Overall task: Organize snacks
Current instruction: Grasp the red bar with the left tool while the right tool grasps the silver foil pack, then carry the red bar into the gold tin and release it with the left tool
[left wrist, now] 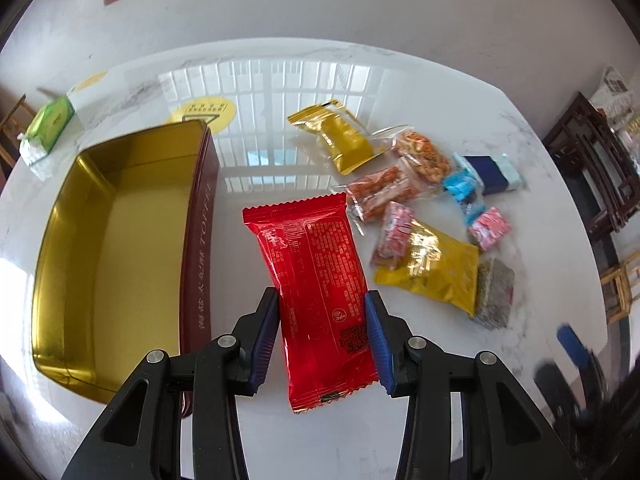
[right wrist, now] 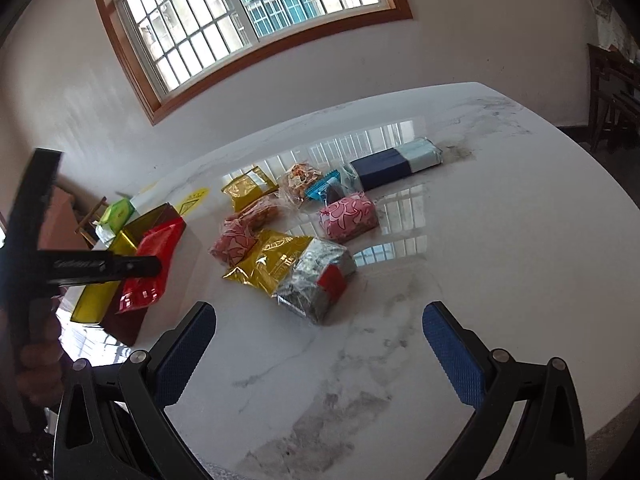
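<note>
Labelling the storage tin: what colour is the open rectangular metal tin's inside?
Shiny gold inside the open rectangular metal tin; clearest in the left wrist view.

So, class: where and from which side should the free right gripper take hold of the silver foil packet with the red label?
Grip the silver foil packet across its narrow width, coming from above. It lies flat, nearest the open right gripper, its far end beside the gold packet.

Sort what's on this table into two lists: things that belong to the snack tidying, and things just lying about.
Part of the job:
- red snack packet, clamped in the left tool
- open gold-lined tin
- loose snack packets heaped on the table
- right tool, open with nothing in it

Lying about:
- green tissue pack
- round yellow sticker
- window
</note>
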{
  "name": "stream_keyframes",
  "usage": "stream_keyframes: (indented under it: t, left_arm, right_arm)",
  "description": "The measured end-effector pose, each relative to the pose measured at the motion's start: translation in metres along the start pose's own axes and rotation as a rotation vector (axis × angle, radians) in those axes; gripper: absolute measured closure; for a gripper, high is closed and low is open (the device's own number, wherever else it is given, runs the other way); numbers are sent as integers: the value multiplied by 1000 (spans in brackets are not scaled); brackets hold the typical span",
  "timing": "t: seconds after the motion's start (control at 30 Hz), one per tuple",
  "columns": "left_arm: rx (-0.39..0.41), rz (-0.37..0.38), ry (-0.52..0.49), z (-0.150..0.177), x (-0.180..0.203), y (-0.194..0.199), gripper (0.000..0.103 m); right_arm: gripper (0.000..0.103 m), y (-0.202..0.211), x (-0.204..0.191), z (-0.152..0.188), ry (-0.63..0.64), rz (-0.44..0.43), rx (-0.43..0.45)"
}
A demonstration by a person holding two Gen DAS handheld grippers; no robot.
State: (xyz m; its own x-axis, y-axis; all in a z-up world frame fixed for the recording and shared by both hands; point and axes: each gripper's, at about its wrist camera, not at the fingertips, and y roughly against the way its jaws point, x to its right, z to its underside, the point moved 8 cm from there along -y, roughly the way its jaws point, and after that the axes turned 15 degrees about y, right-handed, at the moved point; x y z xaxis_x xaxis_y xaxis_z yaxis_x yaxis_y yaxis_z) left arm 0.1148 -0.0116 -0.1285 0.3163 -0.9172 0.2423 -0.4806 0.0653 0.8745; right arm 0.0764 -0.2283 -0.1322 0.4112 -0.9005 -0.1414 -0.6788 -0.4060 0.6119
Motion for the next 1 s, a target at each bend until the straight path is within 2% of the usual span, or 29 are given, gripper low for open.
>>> stream_keyframes:
  t: [0.1,0.2,0.23,0.33,0.4,0.53,0.63,0.8,0.9,1.0]
  left_arm:
    - [8,16,-8,2,4,5,60]
    - [13,23,-14,5,4,12,60]
    - [16,24,-16,5,4,14,60]
    - [27,25,-21,5,4,19,60]
    - [34,26,-24,5,3,22,60]
    - [38,29,-26,5,2,23,60]
    - [37,30,-25,5,0,23,60]
    - [53,33,-28,3,-2,28,60]
    - [73,30,-34,2,-4,34,59]
    - [91,25,-37,-1,-9,40,59]
  right_arm:
    - [1,-12,-1,-11,-17,-2,-5]
    - [8,-26,3,-18,-54,0,-40]
    - [12,-32,4,-19,-69,1,-53]
    - [38,-48,7,-16,-84,26,-105]
    - [40,-57,6,-12,-112,1,-132]
    - [41,-67,6,-7,-106,24,-161]
    - [59,-69,3,-7,-68,12,-161]
    - [64,-58,16,-7,-27,35,-135]
    - [65,-48,44,-7,-76,70,-109]
    - [66,-37,78,-9,-109,141,-83]
